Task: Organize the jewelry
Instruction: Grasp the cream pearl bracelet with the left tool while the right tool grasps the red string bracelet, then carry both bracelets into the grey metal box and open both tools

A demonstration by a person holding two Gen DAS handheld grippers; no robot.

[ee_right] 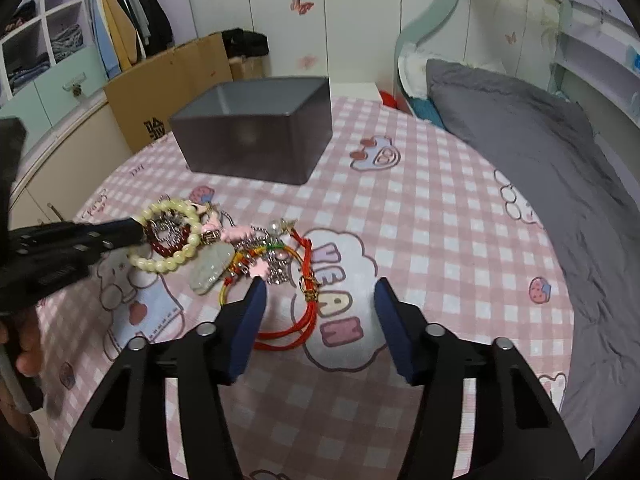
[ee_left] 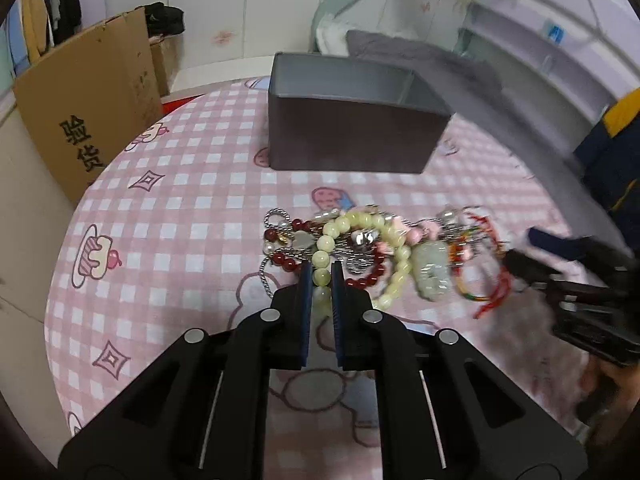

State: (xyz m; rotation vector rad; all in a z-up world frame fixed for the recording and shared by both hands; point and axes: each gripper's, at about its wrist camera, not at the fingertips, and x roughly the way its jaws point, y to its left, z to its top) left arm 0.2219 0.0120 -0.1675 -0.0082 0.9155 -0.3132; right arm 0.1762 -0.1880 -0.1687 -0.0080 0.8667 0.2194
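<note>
Pale yellow-green bead bracelet [ee_left: 362, 248] lies in a tangled jewelry heap [ee_left: 384, 252] on the pink checked cartoon tablecloth [ee_left: 180, 184], its near beads clenched between the left gripper [ee_left: 321, 276] fingers. The right gripper [ee_right: 320, 292] hovers spread wide over a red cord bracelet [ee_right: 298, 320]. A dark grey rectangular open box [ee_left: 352, 120] stands beyond, apart.
</note>
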